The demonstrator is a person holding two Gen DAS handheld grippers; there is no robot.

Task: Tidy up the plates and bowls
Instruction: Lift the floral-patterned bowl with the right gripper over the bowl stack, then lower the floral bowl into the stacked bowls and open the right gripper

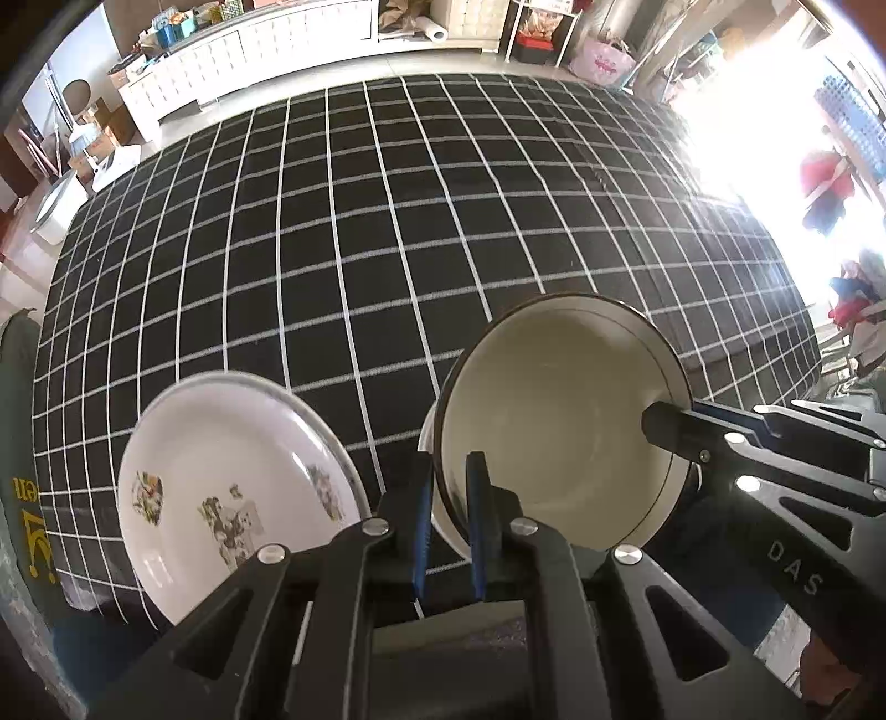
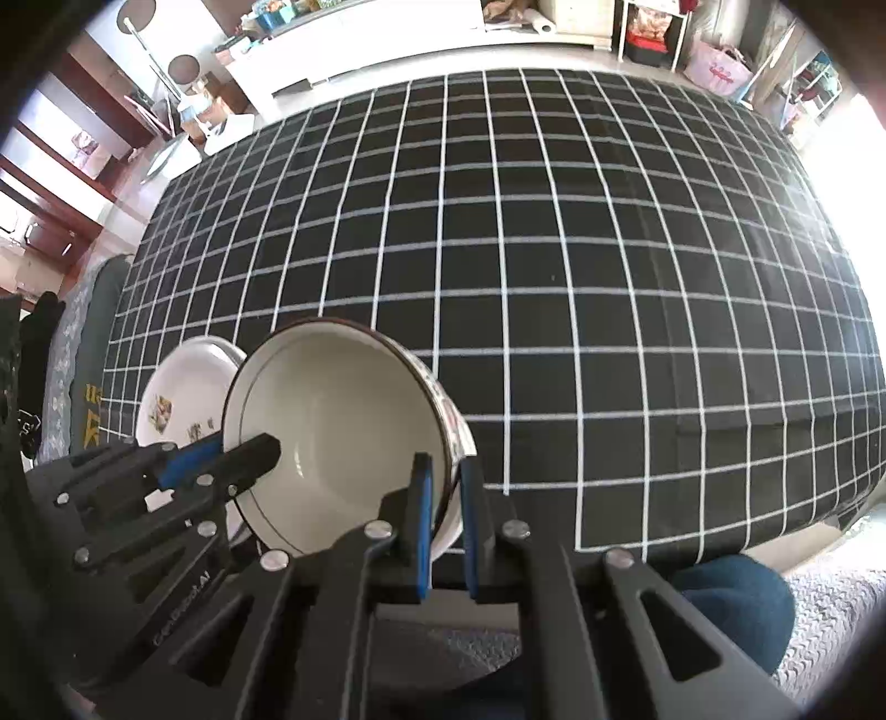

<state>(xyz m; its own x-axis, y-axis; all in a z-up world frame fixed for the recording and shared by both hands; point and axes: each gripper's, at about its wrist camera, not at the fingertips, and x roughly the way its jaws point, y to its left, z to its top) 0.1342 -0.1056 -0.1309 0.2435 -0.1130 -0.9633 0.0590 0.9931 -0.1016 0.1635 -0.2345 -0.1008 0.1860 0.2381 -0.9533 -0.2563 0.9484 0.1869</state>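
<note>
A cream bowl [image 1: 559, 421] with a dark rim is held tilted above the black checked tablecloth [image 1: 387, 221], near its front edge. My left gripper [image 1: 449, 482] is shut on the bowl's left rim. My right gripper [image 2: 446, 487] is shut on the bowl's [image 2: 343, 421] right rim; it also shows in the left wrist view [image 1: 673, 435]. My left gripper also shows in the right wrist view [image 2: 260, 451]. A white plate [image 1: 232, 487] with printed pictures lies on the cloth to the left of the bowl, and shows in the right wrist view [image 2: 183, 399] behind the bowl.
The checked tablecloth [image 2: 554, 249] stretches far ahead and to the right. A white cabinet [image 1: 249, 50] and shelves stand beyond the table. A dark green cushion [image 1: 22, 471] sits at the table's left end. A blue-clad knee [image 2: 731, 603] is at the front right.
</note>
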